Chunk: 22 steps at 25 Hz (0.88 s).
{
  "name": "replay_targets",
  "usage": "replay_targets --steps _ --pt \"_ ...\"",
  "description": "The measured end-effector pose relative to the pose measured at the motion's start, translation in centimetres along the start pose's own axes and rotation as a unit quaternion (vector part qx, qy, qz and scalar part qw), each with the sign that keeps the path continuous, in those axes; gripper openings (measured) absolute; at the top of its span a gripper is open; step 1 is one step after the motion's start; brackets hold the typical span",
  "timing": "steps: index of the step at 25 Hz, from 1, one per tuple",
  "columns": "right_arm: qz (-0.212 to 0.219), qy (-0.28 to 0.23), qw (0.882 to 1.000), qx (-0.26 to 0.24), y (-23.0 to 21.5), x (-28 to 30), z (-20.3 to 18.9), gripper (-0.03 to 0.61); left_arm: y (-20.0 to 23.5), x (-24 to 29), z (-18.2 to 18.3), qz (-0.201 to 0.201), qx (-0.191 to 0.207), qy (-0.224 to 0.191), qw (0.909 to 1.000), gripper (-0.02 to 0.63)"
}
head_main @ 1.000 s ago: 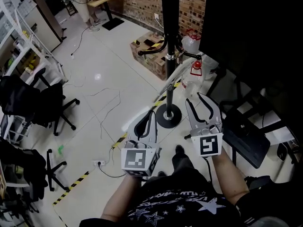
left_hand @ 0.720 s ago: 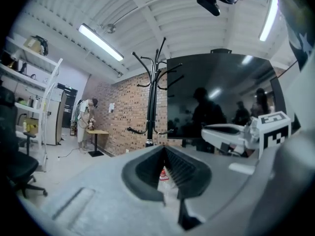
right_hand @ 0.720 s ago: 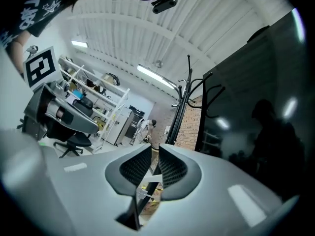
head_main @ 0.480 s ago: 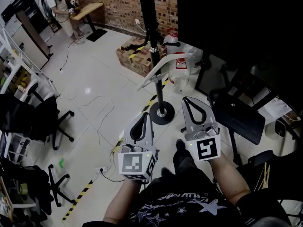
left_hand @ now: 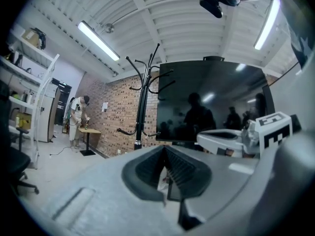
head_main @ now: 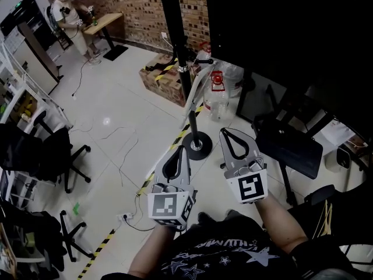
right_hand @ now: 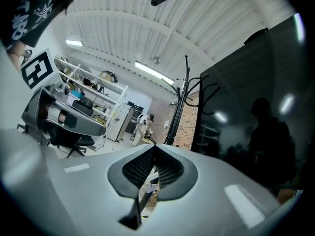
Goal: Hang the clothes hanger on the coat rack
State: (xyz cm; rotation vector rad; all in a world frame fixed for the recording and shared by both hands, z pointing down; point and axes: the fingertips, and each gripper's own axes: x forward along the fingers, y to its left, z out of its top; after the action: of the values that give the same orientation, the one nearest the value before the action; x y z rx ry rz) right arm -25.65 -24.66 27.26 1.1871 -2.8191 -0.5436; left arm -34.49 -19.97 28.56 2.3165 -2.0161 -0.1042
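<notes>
My left tongs (head_main: 182, 150) and right tongs (head_main: 224, 132) are both clenched on nothing. I hold them side by side above the floor (head_main: 116, 109), tips toward the coat rack (head_main: 179, 39). The white clothes hanger (head_main: 194, 92) hangs tilted against the rack's black pole, low down, above its round base. A cardboard box (head_main: 158, 77) and clear water bottles (head_main: 220, 101) stand near the pole, by the brick wall (head_main: 140, 4).

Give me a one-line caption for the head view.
Left gripper and right gripper, both shut and empty, face the coat rack, which bears a white hanger.
</notes>
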Motion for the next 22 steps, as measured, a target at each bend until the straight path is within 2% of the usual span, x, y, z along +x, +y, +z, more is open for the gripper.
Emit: replay_targets --steps 13,22 --pt "0.037 0.009 0.999 -0.020 -1.4 0.2 -0.6 0.006 -1.8 1.9 -0.4 0.012 -0.004 -0.003 0.9999 0.005" --pt "0.037 0.006 0.999 -0.019 -3.1 -0.6 -0.6 0.006 -3.3 2.9 -0.4 0.016 -0.002 0.002 0.9999 0.005"
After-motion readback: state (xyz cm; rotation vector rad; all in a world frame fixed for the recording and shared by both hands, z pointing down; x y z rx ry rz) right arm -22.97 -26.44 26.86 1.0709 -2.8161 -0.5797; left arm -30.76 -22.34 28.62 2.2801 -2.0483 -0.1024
